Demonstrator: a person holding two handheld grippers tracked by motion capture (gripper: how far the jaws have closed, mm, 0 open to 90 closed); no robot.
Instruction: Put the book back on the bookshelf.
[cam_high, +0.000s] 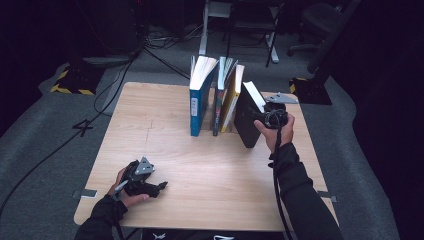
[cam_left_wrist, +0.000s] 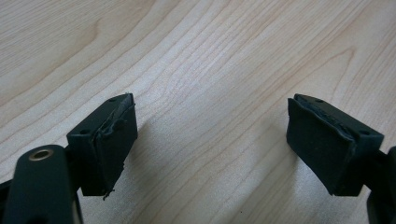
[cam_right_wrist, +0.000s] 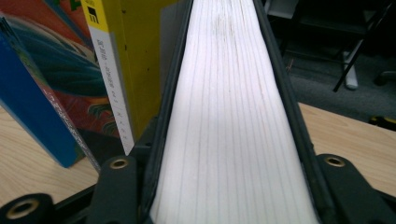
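The right claw (cam_high: 264, 116) straddles the black book (cam_high: 247, 122), which stands at the right end of the book row, tilted toward the yellow book (cam_high: 231, 100) beside it. In the right gripper view the page block (cam_right_wrist: 229, 116) sits between the jaws, each jaw flush against a cover; whether the pads press cannot be told.

Risks from this state:
- Weak grip — the black book may slip or fall flat on the tabletop (cam_high: 210, 170)
- Sideways push — the black book leans on the yellow book, so the blue book (cam_high: 200, 100) and the rest of the row may topple

The left claw (cam_high: 161, 186) rests wide open and empty, well left of the black book — it gives no support
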